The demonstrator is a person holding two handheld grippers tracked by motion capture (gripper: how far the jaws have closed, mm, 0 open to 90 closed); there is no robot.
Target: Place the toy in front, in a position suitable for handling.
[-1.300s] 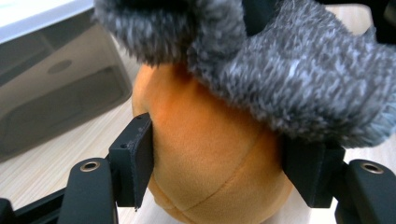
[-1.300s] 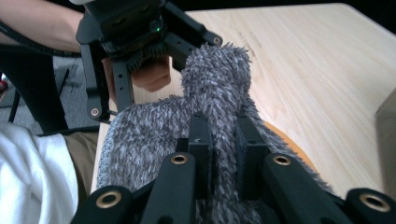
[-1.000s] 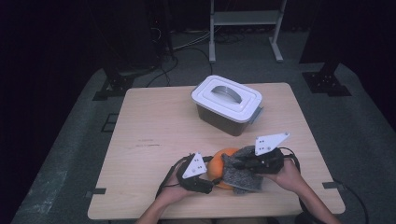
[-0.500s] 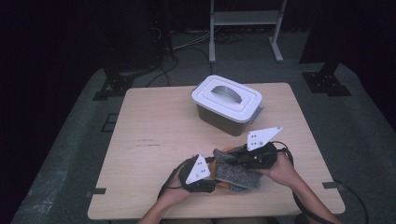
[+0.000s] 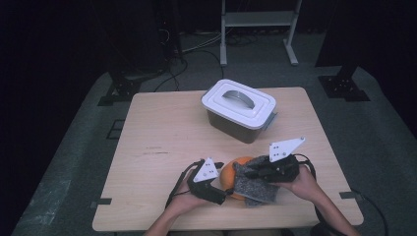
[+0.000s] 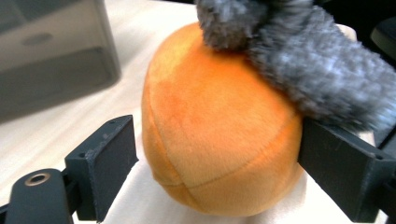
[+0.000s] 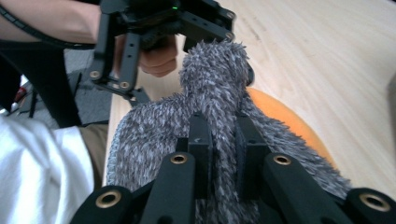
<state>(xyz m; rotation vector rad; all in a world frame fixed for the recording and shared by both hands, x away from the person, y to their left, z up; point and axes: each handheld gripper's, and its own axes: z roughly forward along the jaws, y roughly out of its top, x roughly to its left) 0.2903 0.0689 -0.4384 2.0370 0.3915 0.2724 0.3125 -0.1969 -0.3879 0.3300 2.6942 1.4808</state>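
Wooden table point(image 5: 162, 147): lidded bin point(image 5: 239, 110), orange plush point(image 5: 231, 173).

No readable text, label, brand, number or sign appears on anything in these views.

The plush ball point(image 6: 219, 135) is sitting between the left gripper's point(image 6: 212, 172) jaws; the cloth point(image 7: 210, 116) is lying over it, between the right gripper's point(image 7: 219, 140) jaws.

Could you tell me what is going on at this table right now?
A person holds a claw in each hand near the table's front edge. The right claw is shut on a fuzzy grey cloth draped over an orange plush ball. The left claw has just been opening and brackets the ball, its left pad clear of it. A lidded grey bin stands behind.
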